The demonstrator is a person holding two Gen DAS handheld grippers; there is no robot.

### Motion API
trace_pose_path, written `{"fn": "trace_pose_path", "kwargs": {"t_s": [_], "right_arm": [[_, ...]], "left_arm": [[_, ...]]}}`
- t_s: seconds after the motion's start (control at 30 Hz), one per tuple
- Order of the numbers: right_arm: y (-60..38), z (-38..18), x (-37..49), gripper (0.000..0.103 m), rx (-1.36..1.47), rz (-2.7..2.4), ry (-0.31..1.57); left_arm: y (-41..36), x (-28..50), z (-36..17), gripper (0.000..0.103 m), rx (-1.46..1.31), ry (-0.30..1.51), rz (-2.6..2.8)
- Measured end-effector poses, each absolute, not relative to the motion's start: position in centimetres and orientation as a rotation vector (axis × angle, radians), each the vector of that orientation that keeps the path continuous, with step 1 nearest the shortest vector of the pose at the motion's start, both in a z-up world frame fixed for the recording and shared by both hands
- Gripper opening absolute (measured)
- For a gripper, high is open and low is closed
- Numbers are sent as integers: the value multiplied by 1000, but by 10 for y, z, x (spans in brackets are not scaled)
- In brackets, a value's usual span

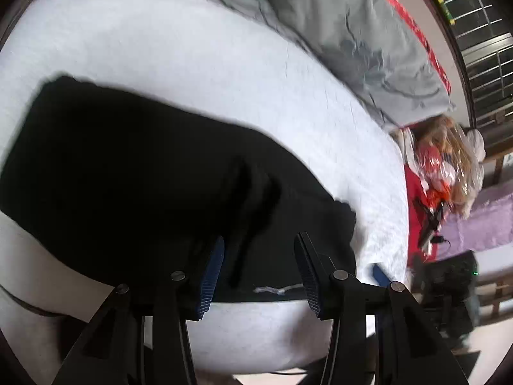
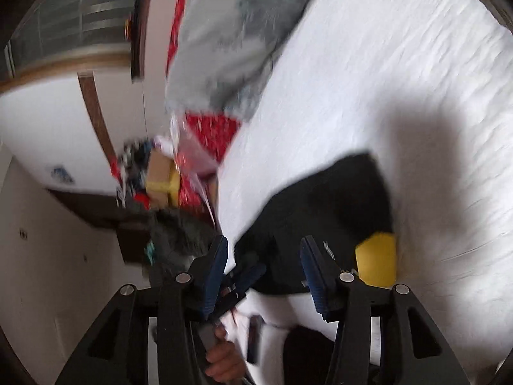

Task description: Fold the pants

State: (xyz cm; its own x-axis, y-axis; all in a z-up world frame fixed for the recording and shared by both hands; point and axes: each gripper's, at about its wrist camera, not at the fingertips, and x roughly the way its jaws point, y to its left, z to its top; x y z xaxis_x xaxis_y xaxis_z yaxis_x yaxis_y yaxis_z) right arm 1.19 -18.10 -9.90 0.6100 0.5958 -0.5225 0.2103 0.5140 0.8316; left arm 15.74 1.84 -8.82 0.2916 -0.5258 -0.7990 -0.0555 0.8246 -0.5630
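Black pants (image 1: 134, 166) spread flat on the white bed sheet (image 1: 192, 64), waistband edge nearest the left gripper (image 1: 259, 269). Jaws there apart, empty, poised just over that edge. Seen also under the right gripper (image 2: 264, 272), jaws likewise apart, gripping nothing. Beside the pants a yellow patch (image 2: 376, 263), possibly a label; too blurred to tell. Grey pillow (image 1: 336, 32) well beyond the pants.
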Motion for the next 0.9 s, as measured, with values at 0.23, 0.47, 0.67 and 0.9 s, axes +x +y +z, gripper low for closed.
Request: {"fn": "trace_pose_path", "kwargs": {"t_s": [0.23,0.47,0.67,0.9], "right_arm": [[-216,-168,-8,0,1062,63,1028],[-206,-102,24,35,878,144,906],[-200,-129,63,23,766,77,996],[-201,-99,44,38,712,133,972]], "left_arm": [[-2,182,-117,44,-400,1279,-312],[-10,184,-78,56,-525,1185,-430],[-43,226,-127,55,-445,1282,-366],[-3,220,-109,59,-667,1268,-453]]}}
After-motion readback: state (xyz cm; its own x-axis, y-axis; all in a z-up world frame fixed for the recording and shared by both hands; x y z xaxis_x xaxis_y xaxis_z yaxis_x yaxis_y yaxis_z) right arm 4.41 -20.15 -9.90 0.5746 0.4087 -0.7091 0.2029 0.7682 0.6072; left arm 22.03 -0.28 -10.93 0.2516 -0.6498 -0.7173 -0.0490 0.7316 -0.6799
